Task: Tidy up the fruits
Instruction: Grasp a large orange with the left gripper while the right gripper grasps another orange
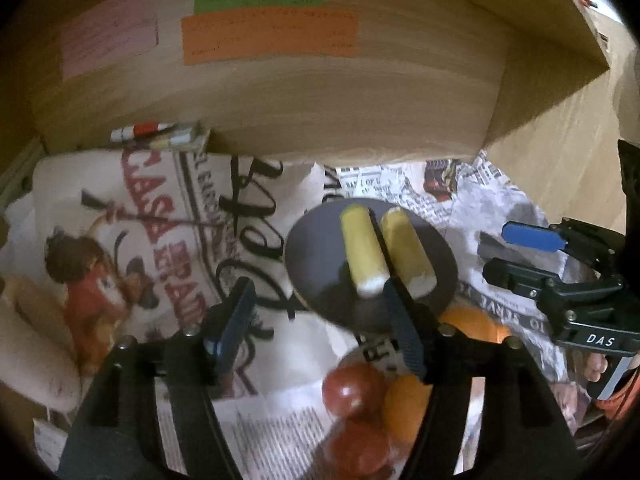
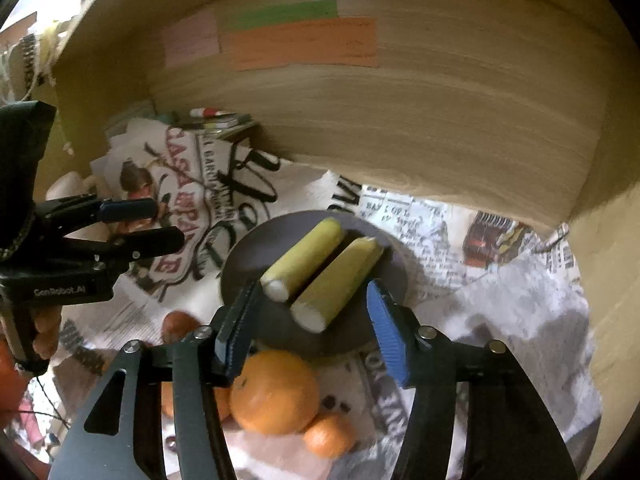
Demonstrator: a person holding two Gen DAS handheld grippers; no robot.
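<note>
Your left wrist camera looks forward and steeply down along its tool (image 1: 316, 320), close above the newspaper-covered worktop (image 1: 160, 240), facing the pale wooden back panel (image 1: 320, 112). Your right wrist camera sits likewise behind its tool (image 2: 312, 328), angled from the other side. Both views share the round dark plate (image 1: 316, 264) (image 2: 360, 336) with two yellow cylindrical pieces (image 1: 364, 252) (image 2: 336, 280), and each catches the other tool at its edge.

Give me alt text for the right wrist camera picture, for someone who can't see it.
Two yellow banana pieces lie side by side on a dark plate on newspaper, just beyond the open, empty right hand-held gripper. Oranges sit nearer the camera; the left hand-held gripper enters from the left before a wooden wall.
</note>
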